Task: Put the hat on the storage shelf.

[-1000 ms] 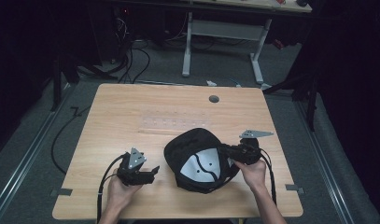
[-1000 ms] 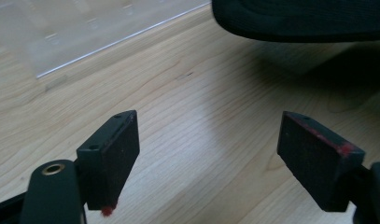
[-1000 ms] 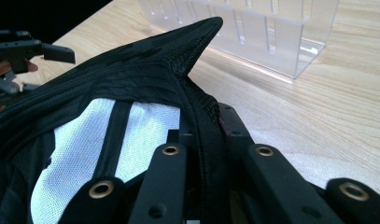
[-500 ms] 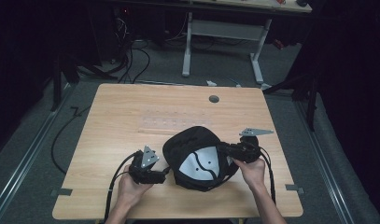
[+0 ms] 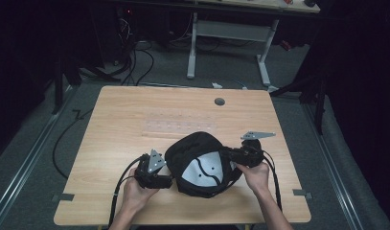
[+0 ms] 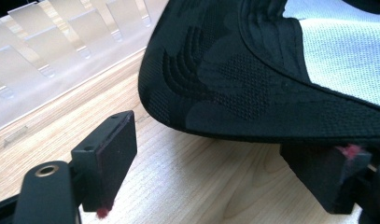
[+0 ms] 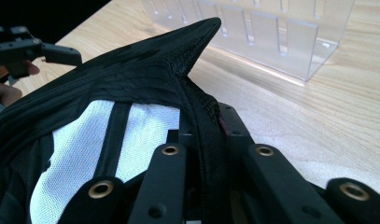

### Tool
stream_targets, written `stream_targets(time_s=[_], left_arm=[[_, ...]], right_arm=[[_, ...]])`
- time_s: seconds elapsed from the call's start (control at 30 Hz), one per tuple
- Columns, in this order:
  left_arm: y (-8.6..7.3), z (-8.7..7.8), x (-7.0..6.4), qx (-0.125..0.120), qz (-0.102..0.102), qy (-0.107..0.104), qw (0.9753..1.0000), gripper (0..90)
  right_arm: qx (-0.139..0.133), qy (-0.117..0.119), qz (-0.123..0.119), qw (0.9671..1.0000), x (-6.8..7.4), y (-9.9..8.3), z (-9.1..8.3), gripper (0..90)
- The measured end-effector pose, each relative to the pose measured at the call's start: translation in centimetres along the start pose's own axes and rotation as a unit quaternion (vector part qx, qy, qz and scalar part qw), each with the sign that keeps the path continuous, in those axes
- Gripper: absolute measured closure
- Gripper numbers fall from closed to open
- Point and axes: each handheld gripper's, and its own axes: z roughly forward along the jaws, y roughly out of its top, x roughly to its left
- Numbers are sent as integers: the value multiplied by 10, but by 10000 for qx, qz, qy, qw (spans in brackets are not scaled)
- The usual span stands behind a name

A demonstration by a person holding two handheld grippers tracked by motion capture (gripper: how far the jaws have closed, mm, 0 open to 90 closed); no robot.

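A black cap [image 5: 202,163] lies upside down on the wooden table [image 5: 130,110], its white mesh lining facing up. My right gripper [image 5: 229,154] is shut on the cap's right rim; in the right gripper view the black fabric edge [image 7: 204,107] is pinched between the jaws [image 7: 204,137]. My left gripper [image 5: 166,181] is open at the cap's left side. In the left gripper view the cap's brim [image 6: 253,79] hangs just above the right pad [image 6: 325,165], while the left pad [image 6: 110,158] stands apart over bare wood.
A clear plastic slotted rack [image 5: 178,127] lies flat just beyond the cap, also seen as the rack [image 6: 52,51] and the rack [image 7: 253,32]. A round cable hole [image 5: 219,101] sits near the table's far edge. Cables and another desk's legs are on the floor behind.
My left gripper has moved right along the table's front until it reaches the cap's left edge. The right gripper keeps its hold on the rim, barely moving.
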Motion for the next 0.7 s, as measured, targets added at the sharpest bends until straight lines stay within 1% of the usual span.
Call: stream_targets(time_s=[0.13, 0.3, 0.43, 0.53, 0.57, 0.6, 0.7], left_arm=[[-1, 0, -1, -21, 61, 21, 10000, 202], [-2, -1, -3, -54, 134, -7, 9999, 228], [0, -2, -5, -54, 221, -31, 9997, 237], [1, -2, -8, -87, 281, -58, 9995, 245], [1, -2, -8, -78, 316, -65, 9995, 248], [1, -1, -9, -73, 325, -77, 9994, 249], [1, -1, -10, -110, 403, -98, 9991, 267]], right_arm=[[79, -28, 17, 10000, 1, -1, 2, 824], [181, -77, 15, 9998, 2, -2, 2, 823], [209, -107, -13, 9997, 2, -2, 3, 823], [236, -67, 9, 9997, 3, -2, 3, 822], [238, -59, -19, 9997, 3, -2, 3, 822], [264, -43, 12, 9996, 4, -2, 4, 822], [285, -23, -36, 9996, 7, -1, 5, 821]])
